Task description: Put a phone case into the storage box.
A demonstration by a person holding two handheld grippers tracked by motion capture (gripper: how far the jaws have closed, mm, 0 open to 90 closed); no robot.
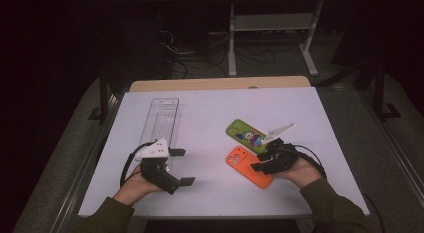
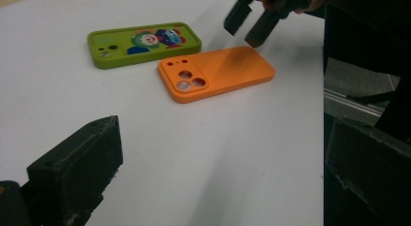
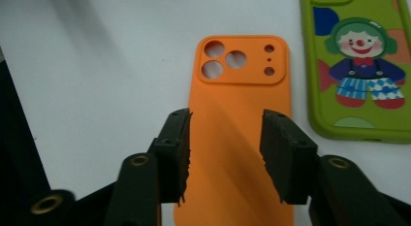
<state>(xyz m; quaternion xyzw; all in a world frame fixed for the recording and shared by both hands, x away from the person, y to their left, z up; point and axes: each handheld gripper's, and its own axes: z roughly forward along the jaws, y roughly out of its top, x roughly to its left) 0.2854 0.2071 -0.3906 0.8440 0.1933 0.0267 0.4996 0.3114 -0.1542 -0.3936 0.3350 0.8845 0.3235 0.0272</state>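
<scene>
We see a bright white table (image 1: 210,113) in the high view, but the room around it is very dark, almost black. Soft light falls from above. In the right gripper view, the orange phone case (image 3: 240,138) looks sharp, with a soft grey shadow across it. In the left gripper view, the near black parts look big and a bit fuzzy, and dim shadows lie on the table.
</scene>
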